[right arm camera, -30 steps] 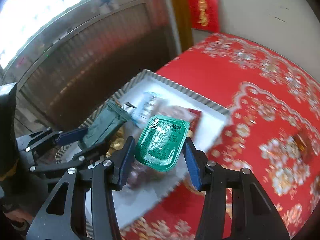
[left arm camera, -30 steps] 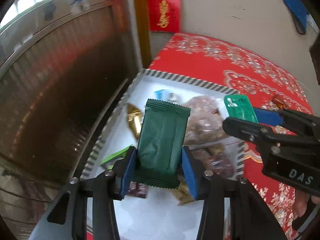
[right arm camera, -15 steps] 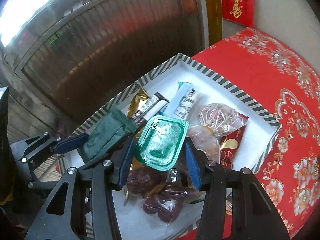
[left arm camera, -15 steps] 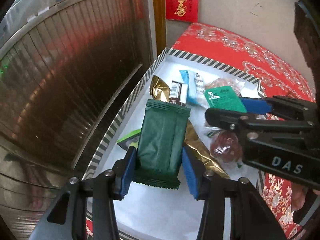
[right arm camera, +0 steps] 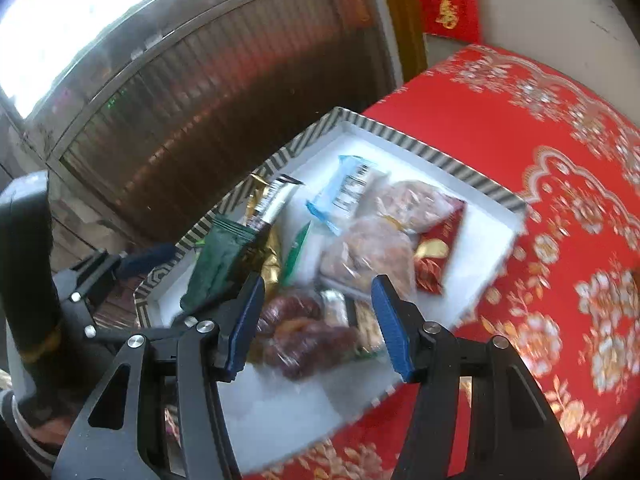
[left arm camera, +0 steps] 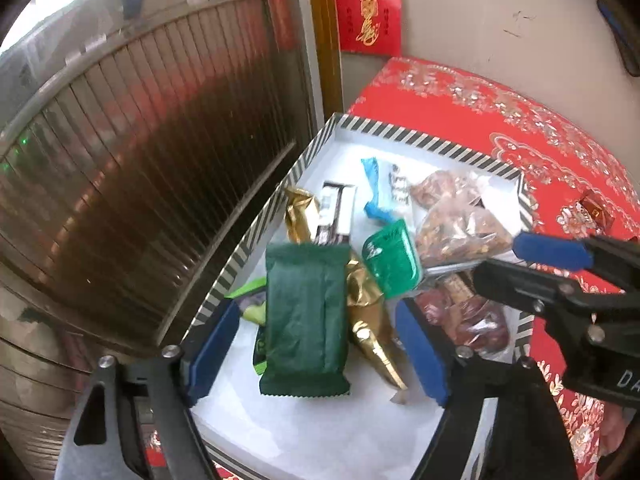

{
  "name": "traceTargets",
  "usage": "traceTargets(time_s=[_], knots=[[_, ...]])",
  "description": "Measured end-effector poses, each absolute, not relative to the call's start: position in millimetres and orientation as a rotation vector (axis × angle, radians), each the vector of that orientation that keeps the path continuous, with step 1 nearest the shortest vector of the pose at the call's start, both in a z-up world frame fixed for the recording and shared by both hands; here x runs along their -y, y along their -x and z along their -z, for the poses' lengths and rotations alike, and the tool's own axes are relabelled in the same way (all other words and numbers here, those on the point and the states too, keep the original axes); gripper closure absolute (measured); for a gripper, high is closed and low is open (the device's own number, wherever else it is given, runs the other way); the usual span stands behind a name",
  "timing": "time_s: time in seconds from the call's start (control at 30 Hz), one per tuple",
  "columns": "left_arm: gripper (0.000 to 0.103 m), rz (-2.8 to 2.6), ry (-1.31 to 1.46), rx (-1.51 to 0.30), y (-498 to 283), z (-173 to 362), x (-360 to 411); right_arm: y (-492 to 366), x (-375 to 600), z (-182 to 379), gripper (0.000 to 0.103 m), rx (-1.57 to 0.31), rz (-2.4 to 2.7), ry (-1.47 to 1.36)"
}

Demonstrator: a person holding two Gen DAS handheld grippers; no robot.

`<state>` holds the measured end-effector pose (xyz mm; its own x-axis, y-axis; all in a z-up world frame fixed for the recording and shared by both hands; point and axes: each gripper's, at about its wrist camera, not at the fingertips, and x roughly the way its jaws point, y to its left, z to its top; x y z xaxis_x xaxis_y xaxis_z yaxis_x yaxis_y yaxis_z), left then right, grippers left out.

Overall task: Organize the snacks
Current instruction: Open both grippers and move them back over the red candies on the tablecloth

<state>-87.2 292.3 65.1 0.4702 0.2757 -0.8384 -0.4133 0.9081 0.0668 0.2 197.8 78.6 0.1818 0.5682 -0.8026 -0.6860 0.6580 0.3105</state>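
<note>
A striped-rim white box (left arm camera: 404, 132) on a red cloth holds several snacks. My left gripper (left arm camera: 316, 344) is open over its near left part; the dark green packet (left arm camera: 306, 320) lies loose between its jaws, touching neither pad. My right gripper (right arm camera: 318, 320) is open and empty above the box's near side. The green sauce tub (left arm camera: 392, 258) sits tilted in the box by the right gripper's tip (left arm camera: 548, 248); in the right wrist view it shows edge-on (right arm camera: 298, 250). The dark green packet (right arm camera: 218, 266) also shows there, at the box's left.
In the box lie a gold packet (left arm camera: 368, 320), a blue-white packet (left arm camera: 384, 192), clear bags of brown snacks (left arm camera: 456, 220), dark red dates (right arm camera: 304, 332) and a red packet (right arm camera: 436, 252). A metal shutter door (left arm camera: 140, 184) stands left. A small red item (left arm camera: 596, 208) lies on the cloth.
Both grippers have opened. The dark green packet and the green tub have left the jaws and now lie in the box. The right gripper has drawn back slightly.
</note>
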Motion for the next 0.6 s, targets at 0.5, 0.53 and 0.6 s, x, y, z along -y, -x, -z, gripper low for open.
traceTargets(time_s=[0.5,0.53,0.6], knots=[[0.017,-0.267,0.08,-0.944,45,-88,-222,-4,-91,-86,0.047,-1.049,-0.698,0.027],[0.017,-0.252,0.073,-0.945,41,-88,-214,-5,-81,-86,0.047,-1.051,-0.678,0.02],[0.017,-0.214,0.063,-0.946,32,-88,-199,-6,-63,-84,0.047,-1.057,-0.642,0.01]])
